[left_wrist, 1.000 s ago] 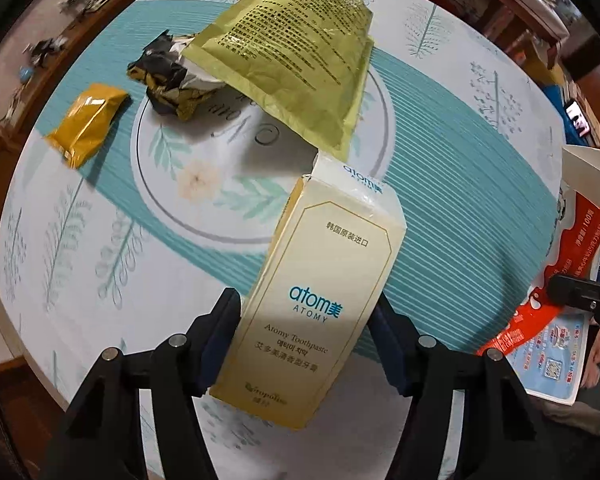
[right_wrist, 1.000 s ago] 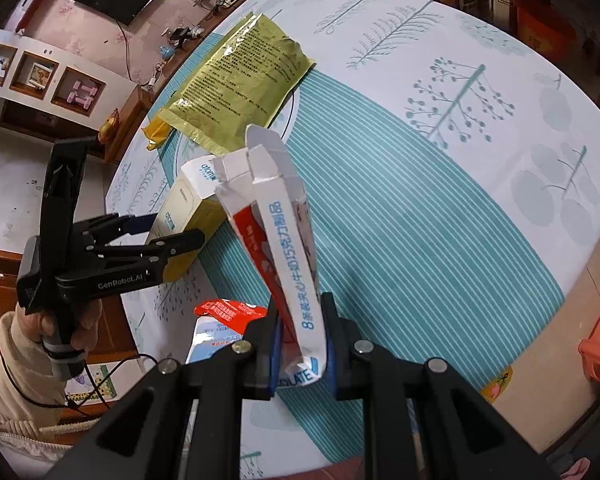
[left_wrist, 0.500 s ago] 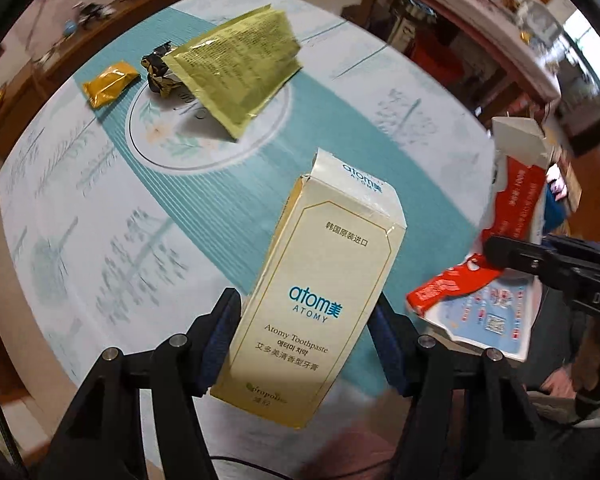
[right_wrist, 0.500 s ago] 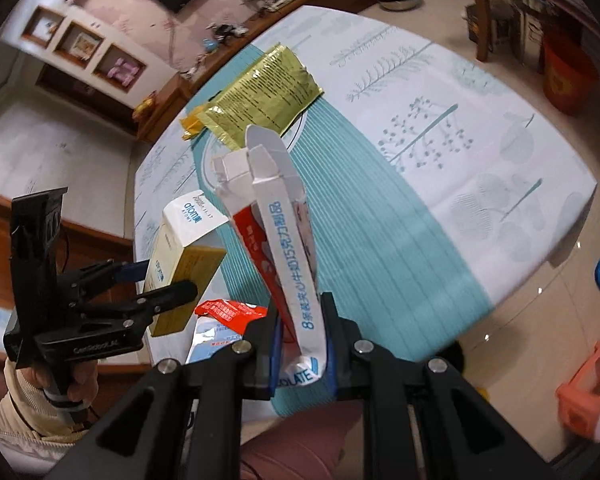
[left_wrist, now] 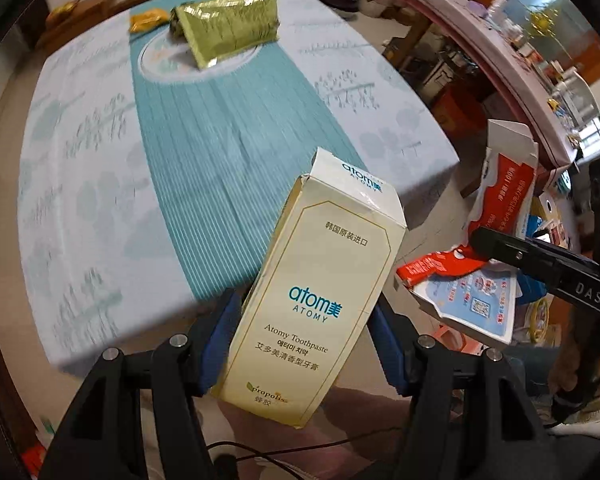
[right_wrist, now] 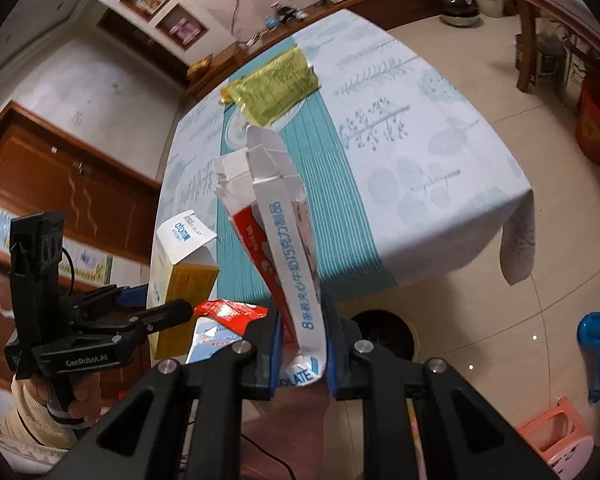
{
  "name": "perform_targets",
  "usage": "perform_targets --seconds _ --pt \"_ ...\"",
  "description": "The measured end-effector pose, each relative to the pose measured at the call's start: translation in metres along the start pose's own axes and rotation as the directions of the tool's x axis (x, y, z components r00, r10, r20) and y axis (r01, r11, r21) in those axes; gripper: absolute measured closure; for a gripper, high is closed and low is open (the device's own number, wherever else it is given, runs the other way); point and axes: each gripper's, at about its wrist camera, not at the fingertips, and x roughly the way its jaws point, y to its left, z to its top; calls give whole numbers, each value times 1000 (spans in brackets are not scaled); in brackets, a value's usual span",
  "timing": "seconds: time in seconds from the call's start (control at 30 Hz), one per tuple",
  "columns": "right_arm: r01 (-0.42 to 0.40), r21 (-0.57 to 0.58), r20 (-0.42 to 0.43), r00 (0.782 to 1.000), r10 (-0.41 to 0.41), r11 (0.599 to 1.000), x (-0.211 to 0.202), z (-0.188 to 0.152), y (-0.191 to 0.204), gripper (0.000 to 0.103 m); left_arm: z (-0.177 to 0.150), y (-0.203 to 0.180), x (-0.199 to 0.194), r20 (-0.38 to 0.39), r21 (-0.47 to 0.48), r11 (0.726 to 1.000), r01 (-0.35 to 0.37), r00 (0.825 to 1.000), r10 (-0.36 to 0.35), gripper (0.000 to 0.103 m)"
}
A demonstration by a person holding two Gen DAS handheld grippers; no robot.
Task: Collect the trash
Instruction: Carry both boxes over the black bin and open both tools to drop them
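pulling back from the table (left_wrist: pixel 100 208) with both grippers, compared with a second ago: tablecloth now lying well ahead and lower, floor and a dark round bin (right_wrist: pixel 384 334) coming into the right wrist view beyond the table edge. probably carrying both pieces of trash toward that bin, judging by its place just beyond the right fingers.

left gripper (left_wrist: pixel 302 344) clamping the toothpaste box (left_wrist: pixel 320 300) across its lower half, blue pads pressing on the two side faces, jaws spread about as wide as the box. keeping the box nearly upright, tilting slightly right, open flap at the top; gripping low likely so the box can drop cleanly on release.

right gripper (right_wrist: pixel 300 344) pinching the flattened red and white carton (right_wrist: pixel 280 240) near its bottom end, jaws nearly closed on the thin card, torn top flaps standing up and away. holding it edge-on, which suits so narrow a gap.

left hand (right_wrist: pixel 60 396) wrapping the handle low at the left of the right wrist view, sleeve showing, gripper pointing toward the table at about the same height as the right one.

still lying on the table, well apart from both tools: gold foil bag (left_wrist: pixel 228 28) and small orange packet (left_wrist: pixel 148 22) just beside it, waiting for collection.
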Motion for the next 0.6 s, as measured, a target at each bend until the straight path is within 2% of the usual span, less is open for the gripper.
perform_targets --seconds 0.2,0.33,0.43,0.6 --pt "-26 -15 -100 995 25 1000 14 -25 -12 86 -36 -11 13 -46 -36 999 -29 999 27 41" --pt "-9 -8 -155 988 7 1000 36 -42 -21 86 -52 -9 37 -76 -49 998 -28 997 24 41" --pt "36 -1 -205 978 -36 999 62 -60 -34 86 -65 -7 65 -97 -54 998 -24 995 19 41" --pt "110 -12 -308 945 -108 994 125 -95 -62 86 -88 -1 130 -149 -80 997 -17 989 5 41"
